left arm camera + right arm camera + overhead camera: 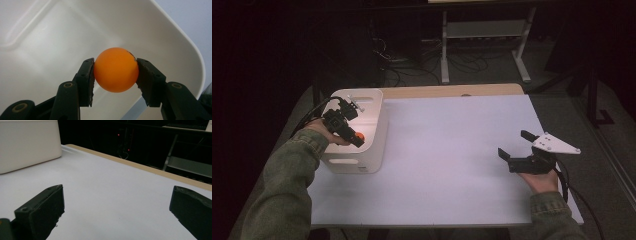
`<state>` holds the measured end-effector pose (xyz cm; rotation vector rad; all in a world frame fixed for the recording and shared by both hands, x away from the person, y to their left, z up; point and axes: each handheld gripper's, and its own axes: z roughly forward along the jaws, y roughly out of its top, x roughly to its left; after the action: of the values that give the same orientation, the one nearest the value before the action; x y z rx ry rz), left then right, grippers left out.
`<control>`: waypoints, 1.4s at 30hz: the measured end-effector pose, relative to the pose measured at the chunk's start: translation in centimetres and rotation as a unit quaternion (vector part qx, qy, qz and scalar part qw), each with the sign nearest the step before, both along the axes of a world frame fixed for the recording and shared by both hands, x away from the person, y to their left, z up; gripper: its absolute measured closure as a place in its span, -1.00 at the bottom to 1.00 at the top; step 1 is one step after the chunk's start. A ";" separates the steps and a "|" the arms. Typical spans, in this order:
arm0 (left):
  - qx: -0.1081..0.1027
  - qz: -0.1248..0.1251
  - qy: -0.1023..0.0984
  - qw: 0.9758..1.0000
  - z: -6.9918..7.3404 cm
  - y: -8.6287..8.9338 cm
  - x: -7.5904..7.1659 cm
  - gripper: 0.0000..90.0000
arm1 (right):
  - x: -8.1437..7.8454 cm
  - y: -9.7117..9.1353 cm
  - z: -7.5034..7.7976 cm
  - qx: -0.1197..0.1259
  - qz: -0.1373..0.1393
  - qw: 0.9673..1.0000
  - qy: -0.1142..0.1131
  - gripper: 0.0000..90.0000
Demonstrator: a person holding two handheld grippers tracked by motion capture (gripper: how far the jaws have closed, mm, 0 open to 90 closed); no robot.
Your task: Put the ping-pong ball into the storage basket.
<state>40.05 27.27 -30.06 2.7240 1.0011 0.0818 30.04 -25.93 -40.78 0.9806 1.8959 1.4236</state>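
I see a desk covered by a white sheet, its wooden strip bare along the far edge, in a dark room with cables and a metal frame behind. A white plastic rounded bin sits at the desk's left edge. My left gripper hangs over its opening, clamping 1 small orange ball between both pads. My right gripper rests near the right edge, jaws spread wide and holding nothing.
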 end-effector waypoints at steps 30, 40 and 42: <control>-0.003 0.005 0.009 1.000 -2.1 -0.1 0.3 0.11 | 0.0 0.0 0.0 -0.002 0.000 1.000 0.001 -1.00; -0.023 0.009 0.005 1.000 -1.3 0.2 0.0 -0.12 | -0.1 0.0 0.0 0.002 0.001 1.000 0.001 -1.00; -0.023 0.011 0.004 1.000 -1.2 0.3 -0.1 -0.17 | -0.1 0.0 0.0 0.002 0.000 1.000 0.001 -1.00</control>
<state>39.96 27.58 -31.22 2.6741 1.0218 0.0520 29.93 -25.94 -40.76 0.9848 1.8961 1.4285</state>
